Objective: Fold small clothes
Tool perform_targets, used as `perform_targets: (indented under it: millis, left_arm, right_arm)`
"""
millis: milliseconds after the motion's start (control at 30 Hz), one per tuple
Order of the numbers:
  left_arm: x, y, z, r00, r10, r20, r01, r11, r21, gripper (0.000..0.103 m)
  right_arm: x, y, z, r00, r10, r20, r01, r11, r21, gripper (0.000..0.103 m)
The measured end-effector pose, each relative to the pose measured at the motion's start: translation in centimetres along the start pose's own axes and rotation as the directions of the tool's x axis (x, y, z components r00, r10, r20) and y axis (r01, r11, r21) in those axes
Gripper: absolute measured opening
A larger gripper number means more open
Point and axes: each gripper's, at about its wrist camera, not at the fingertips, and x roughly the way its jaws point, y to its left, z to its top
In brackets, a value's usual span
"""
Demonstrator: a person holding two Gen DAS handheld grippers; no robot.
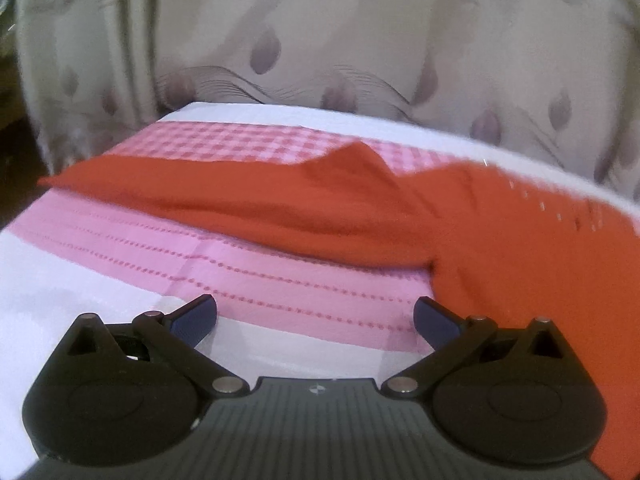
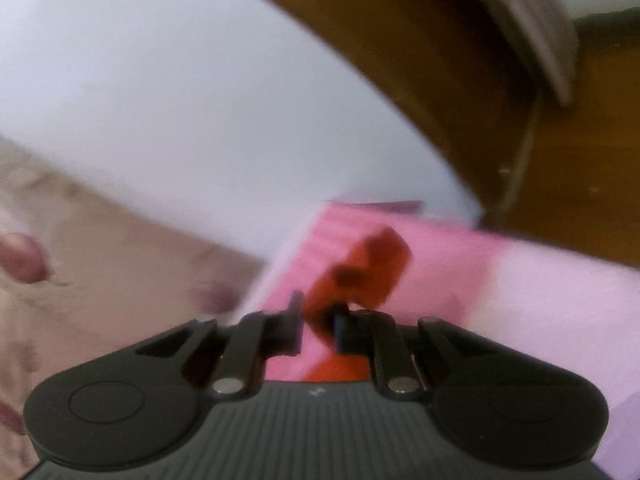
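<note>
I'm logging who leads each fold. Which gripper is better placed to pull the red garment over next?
Right. The right gripper is shut on the red garment, while the left gripper hangs open over the pink cloth, gripping nothing.

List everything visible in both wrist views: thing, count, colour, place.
red garment: one, red-orange, lying rumpled across the pink cloth, running off towards the right; a bit of it sits between the right tool's fingers.
pink cloth: one, pink with a checked band and dotted lines, spread flat under the garment.
white surface: one, white, beneath the pink cloth.
curtain: one, beige with mauve leaf pattern, hanging behind the surface.
wooden furniture: brown, upper right of the right wrist view; blurred, kind unclear.
left tool: one, black with dark blue pads, open, holding nothing, over the near edge of the pink cloth.
right tool: one, black, shut on the red garment.
</note>
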Motion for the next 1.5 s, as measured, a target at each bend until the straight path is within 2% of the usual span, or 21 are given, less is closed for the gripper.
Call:
perform_targets:
  millis: [133, 233, 300, 467, 633, 667, 700, 733, 800, 833, 867, 900, 967, 1000, 1033, 1100, 1167, 1300, 1367, 1433, 1500]
  left_arm:
    - [-0.5, 1.9, -0.2, 0.999, -0.017, 0.035, 0.021, 0.992, -0.128, 0.103]
    - [-0.7, 2.6, -0.3, 0.998, -0.038, 0.055, 0.046, 0.984, -0.17, 0.103]
    - [-0.8, 2.7, -0.2, 0.997, -0.043, 0.058, 0.053, 0.984, -0.172, 0.103]
    - [-0.9, 2.9, -0.3, 0.995, -0.068, 0.071, 0.08, 0.979, -0.187, 0.103]
    - [-1.0, 3.3, -0.3, 0.992, -0.093, 0.085, 0.11, 0.971, -0.213, 0.103]
    - [-1.0, 3.3, -0.3, 0.992, -0.096, 0.087, 0.113, 0.97, -0.217, 0.103]
    - [-1.0, 3.4, -0.3, 0.991, -0.099, 0.088, 0.116, 0.968, -0.221, 0.103]
    - [-1.0, 3.4, -0.3, 0.991, -0.102, 0.089, 0.12, 0.967, -0.225, 0.103]
    - [-1.0, 3.5, -0.3, 0.99, -0.109, 0.091, 0.127, 0.965, -0.23, 0.103]
    - [-1.0, 3.4, -0.3, 0.99, -0.113, 0.09, 0.131, 0.965, -0.229, 0.103]
    - [-1.0, 3.4, -0.3, 0.989, -0.117, 0.089, 0.135, 0.965, -0.227, 0.103]
    - [-0.9, 3.4, -0.3, 0.989, -0.122, 0.089, 0.139, 0.965, -0.225, 0.103]
    - [-1.0, 3.3, -0.4, 0.988, -0.124, 0.089, 0.141, 0.965, -0.222, 0.103]
    - [-0.9, 3.3, -0.3, 0.988, -0.125, 0.09, 0.142, 0.964, -0.224, 0.103]
    - [-0.9, 3.4, -0.4, 0.988, -0.126, 0.091, 0.144, 0.963, -0.226, 0.103]
    - [-0.9, 3.4, -0.4, 0.988, -0.127, 0.091, 0.145, 0.962, -0.231, 0.103]
    - [-0.9, 3.3, -0.4, 0.988, -0.125, 0.09, 0.143, 0.962, -0.231, 0.103]
    - [-0.8, 3.3, -0.4, 0.989, -0.122, 0.089, 0.14, 0.964, -0.228, 0.103]
    - [-0.8, 3.4, -0.4, 0.988, -0.123, 0.089, 0.14, 0.963, -0.23, 0.103]
    - [-0.8, 3.3, -0.4, 0.989, -0.122, 0.089, 0.139, 0.963, -0.23, 0.103]
    - [-0.8, 3.3, -0.4, 0.989, -0.121, 0.089, 0.139, 0.964, -0.229, 0.103]
  right_arm:
    - [0.2, 7.1, -2.0, 0.989, 0.138, -0.046, -0.14, 0.99, -0.037, 0.014]
    - [1.1, 12.7, -5.1, 0.962, 0.249, -0.115, -0.255, 0.966, -0.037, 0.014]
    - [1.7, 16.0, -7.8, 0.936, 0.313, -0.158, -0.322, 0.946, -0.028, 0.014]
    - [3.7, 23.9, -16.1, 0.852, 0.441, -0.283, -0.46, 0.888, -0.001, 0.014]
    - [5.8, 28.9, -25.4, 0.779, 0.469, -0.416, -0.52, 0.854, -0.011, 0.014]
    - [5.7, 29.4, -27.0, 0.773, 0.459, -0.438, -0.529, 0.847, -0.047, 0.014]
    - [5.4, 29.8, -28.0, 0.782, 0.435, -0.447, -0.531, 0.84, -0.11, 0.015]
    - [5.0, 30.1, -29.0, 0.811, 0.378, -0.447, -0.512, 0.828, -0.227, 0.015]
    - [4.0, 30.3, -30.0, 0.863, 0.249, -0.44, -0.455, 0.762, -0.461, 0.018]
    - [3.4, 29.8, -30.5, 0.905, 0.162, -0.394, -0.388, 0.694, -0.606, 0.019]
    - [2.8, 29.0, -31.0, 0.936, 0.098, -0.337, -0.322, 0.624, -0.712, 0.024]
    - [2.4, 27.9, -31.3, 0.959, 0.032, -0.281, -0.255, 0.53, -0.809, 0.031]
    - [2.3, 25.9, -31.9, 0.975, -0.058, -0.213, -0.176, 0.383, -0.907, 0.037]
    - [2.4, 24.6, -32.0, 0.977, -0.092, -0.195, -0.154, 0.339, -0.928, 0.038]
    - [2.7, 23.8, -31.9, 0.973, -0.114, -0.2, -0.154, 0.324, -0.933, 0.038]
    - [3.4, 22.9, -31.7, 0.97, -0.138, -0.2, -0.146, 0.328, -0.933, 0.038]
    - [3.8, 22.5, -31.3, 0.971, -0.124, -0.203, -0.155, 0.315, -0.936, 0.038]
    - [6.5, 22.8, -33.0, 0.965, -0.167, -0.204, -0.165, 0.221, -0.961, 0.038]
    - [7.2, 22.5, -33.6, 0.958, -0.181, -0.22, -0.183, 0.2, -0.962, 0.039]
    - [7.7, 22.2, -33.5, 0.966, -0.173, -0.191, -0.16, 0.179, -0.971, 0.043]
    - [8.2, 22.0, -32.9, 0.964, -0.176, -0.199, -0.164, 0.197, -0.967, 0.041]
